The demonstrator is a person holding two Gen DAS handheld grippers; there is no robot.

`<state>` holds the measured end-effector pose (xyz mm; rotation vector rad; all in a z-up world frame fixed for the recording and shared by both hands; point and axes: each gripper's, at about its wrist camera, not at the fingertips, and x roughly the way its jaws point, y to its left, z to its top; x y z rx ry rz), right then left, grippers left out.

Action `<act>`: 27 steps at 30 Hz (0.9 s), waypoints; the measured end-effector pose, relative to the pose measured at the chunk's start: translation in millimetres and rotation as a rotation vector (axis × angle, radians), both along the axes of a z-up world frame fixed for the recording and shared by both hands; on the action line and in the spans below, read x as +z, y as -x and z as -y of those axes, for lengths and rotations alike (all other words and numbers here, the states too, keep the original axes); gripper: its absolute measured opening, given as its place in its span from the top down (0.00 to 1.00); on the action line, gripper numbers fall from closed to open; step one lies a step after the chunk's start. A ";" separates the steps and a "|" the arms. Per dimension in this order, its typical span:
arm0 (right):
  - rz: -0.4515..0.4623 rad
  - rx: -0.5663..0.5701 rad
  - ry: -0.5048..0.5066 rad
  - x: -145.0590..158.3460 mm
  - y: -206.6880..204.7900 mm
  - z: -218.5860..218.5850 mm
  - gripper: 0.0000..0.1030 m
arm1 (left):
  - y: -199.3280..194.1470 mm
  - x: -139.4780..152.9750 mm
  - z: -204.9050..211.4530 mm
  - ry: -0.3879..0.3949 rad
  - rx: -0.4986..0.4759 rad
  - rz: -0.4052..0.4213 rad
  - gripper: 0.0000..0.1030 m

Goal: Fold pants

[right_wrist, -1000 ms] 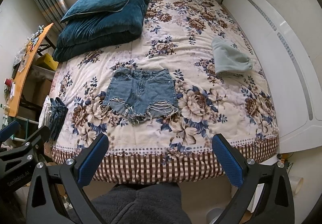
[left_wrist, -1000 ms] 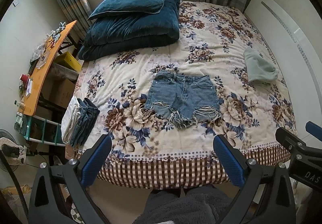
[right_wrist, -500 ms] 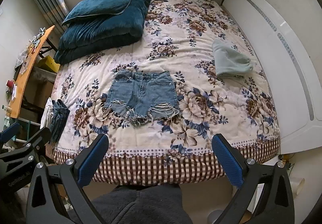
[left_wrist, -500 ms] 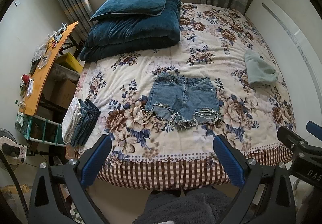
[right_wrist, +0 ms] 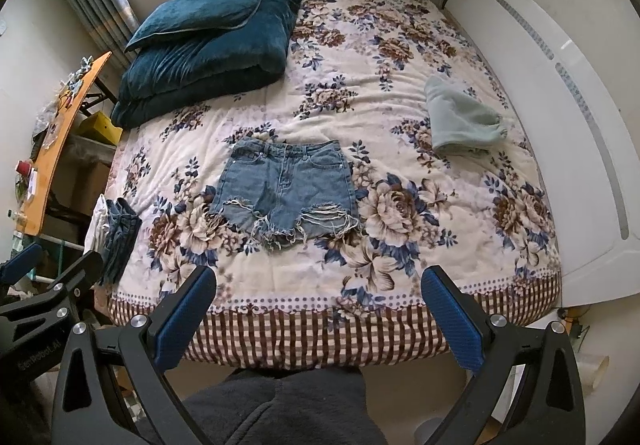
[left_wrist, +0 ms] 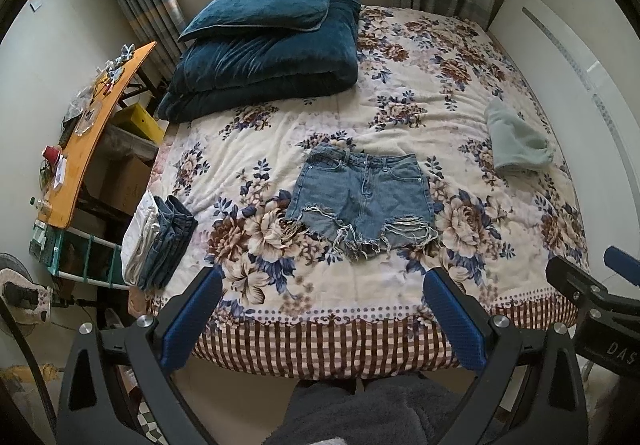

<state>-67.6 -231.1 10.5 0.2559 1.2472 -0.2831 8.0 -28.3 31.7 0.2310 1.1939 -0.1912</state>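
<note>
Frayed blue denim shorts (left_wrist: 362,201) lie flat on the floral bed (left_wrist: 400,293), waistband toward the far side; they also show in the right wrist view (right_wrist: 286,191). My left gripper (left_wrist: 322,291) is open and empty, held above the bed's near edge, short of the shorts. My right gripper (right_wrist: 320,289) is open and empty, likewise short of the shorts. The right gripper's body shows at the right edge of the left wrist view (left_wrist: 592,305).
A stack of folded jeans and white cloth (left_wrist: 160,237) sits at the bed's left edge. A pale green folded cloth (left_wrist: 516,141) lies at the right. A dark blue pillow and quilt (left_wrist: 264,49) lie at the far left. An orange table (left_wrist: 88,133) stands left of the bed.
Both grippers have moved slightly forward toward the bed; the shorts appear a little lower and nearer. Both stay open.
</note>
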 end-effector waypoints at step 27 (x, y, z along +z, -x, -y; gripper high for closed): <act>-0.260 -0.259 -0.536 -614.9 -148.0 176.0 0.00 | -208.3 -553.4 -76.5 0.042 0.428 -0.443 0.20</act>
